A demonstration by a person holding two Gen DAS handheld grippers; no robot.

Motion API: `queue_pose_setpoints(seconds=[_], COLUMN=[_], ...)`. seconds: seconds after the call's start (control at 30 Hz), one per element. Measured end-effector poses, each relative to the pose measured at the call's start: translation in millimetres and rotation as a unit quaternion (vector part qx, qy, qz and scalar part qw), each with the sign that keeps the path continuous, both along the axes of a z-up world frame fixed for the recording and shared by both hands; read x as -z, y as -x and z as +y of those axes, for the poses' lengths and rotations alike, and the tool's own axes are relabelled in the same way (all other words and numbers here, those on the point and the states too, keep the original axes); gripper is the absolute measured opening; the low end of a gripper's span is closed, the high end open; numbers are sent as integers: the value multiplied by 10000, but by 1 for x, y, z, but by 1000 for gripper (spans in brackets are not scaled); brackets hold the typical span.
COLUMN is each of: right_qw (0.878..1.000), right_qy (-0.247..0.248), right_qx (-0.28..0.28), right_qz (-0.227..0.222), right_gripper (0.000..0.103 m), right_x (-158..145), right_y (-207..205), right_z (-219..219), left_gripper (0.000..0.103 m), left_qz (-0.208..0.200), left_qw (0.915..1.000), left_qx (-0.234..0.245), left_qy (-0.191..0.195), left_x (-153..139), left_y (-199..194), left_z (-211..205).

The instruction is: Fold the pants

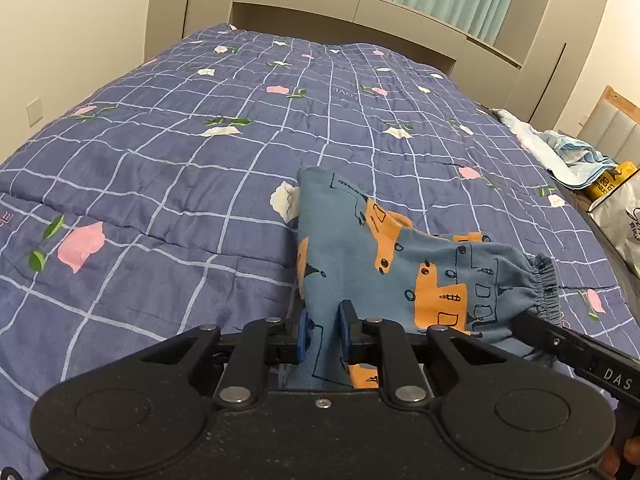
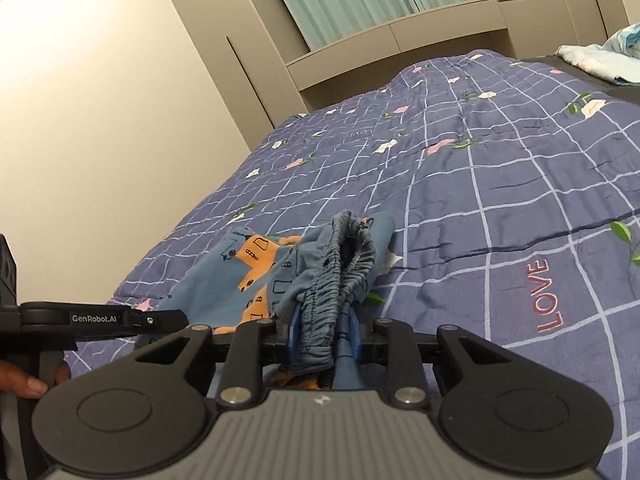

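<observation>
both grippers on the pants, which sit on the near part of the quilt, partly lifted between the two tools

left gripper: jaws narrow, blue pads pinching a fold of the printed leg fabric; cloth runs back between the fingers toward the camera

right gripper: jaws narrow, clamped on the gathered elastic waistband; several layers bunched in the grip, some hanging below the pads. from the left wrist view the right tool comes in at the waistband end, lower right

garment state: not flat. waistband crumpled into a ridge, leg portion humped and twisted between the two grips; far leg end lies on the quilt

risks, as judged:
- uneven layers in the right grip; a pull could drag one layer out and leave the waistband skewed
- left pinch is on a thin fold only; tension between the hands could slip it free and drop that end
- laying it down as it is would trap the twist, so the fold lands crooked; needs spreading apart first
- quilt surface is soft and wrinkled; dragging the pants across it may ruck both
- loose clothes at the bed's far right edge are well apart, no interference expected
</observation>
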State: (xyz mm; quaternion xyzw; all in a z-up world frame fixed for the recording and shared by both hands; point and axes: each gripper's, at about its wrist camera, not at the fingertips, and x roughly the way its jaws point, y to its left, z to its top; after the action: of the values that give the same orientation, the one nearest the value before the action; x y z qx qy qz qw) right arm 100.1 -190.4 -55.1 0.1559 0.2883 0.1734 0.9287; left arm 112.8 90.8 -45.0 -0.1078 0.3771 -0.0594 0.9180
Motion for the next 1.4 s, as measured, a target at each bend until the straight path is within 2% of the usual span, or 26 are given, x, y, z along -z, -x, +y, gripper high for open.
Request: queue_pose_setpoints(seconds=[0.17, 0.23, 0.27, 0.33, 0.47, 0.5, 0.6, 0.7, 0.8, 1.03, 1.23, 1.4], right_qw=[9999, 9997, 9996, 9993, 9980, 9976, 9961, 9949, 9935, 9890, 9847, 9819], right_qy=[143, 205, 233, 332, 522, 564, 702, 807, 889, 1186, 1462, 1577], right_qx=[70, 128, 141, 192, 326, 367, 439, 453, 476, 530, 533, 555], right_qz=[-20, -24, -31, -53, -122, -151, -302, -408, -536, -708, -784, -893], right_gripper=[36, 38, 40, 51, 63, 70, 84, 92, 102, 103, 103, 103], right_x=[-2, -2, -3, -5, -12, -14, -24, -33, -42, -47, -41, -43], right_y=[2, 3, 4, 8, 18, 22, 40, 58, 79, 137, 181, 197], right_z=[5, 6, 6, 8, 8, 8, 7, 7, 7, 16, 22, 22], left_gripper=[23, 29, 35, 45, 71, 77, 90, 102, 102, 102, 102, 102], left_qz=[9, 0, 0, -17, -129, -162, -332, -512, -745, -1087, -1160, -1134], left_qw=[10000, 10000, 10000, 10000, 9998, 9997, 9989, 9969, 9931, 9871, 9874, 9887], left_qx=[-45, -45, -50, -62, -101, -91, -77, -204, -271, -152, -248, -321], left_qy=[-24, -34, -35, -53, -117, -145, -311, -563, -866, -1164, -1043, -922], left_x=[-1, -2, -2, -5, -16, -19, -30, -39, -45, -42, -31, -25], left_y=[3, 5, 6, 9, 21, 25, 42, 66, 92, 154, 197, 214], left_z=[0, -1, -2, -3, -5, -6, -7, -5, -4, -4, -4, -3])
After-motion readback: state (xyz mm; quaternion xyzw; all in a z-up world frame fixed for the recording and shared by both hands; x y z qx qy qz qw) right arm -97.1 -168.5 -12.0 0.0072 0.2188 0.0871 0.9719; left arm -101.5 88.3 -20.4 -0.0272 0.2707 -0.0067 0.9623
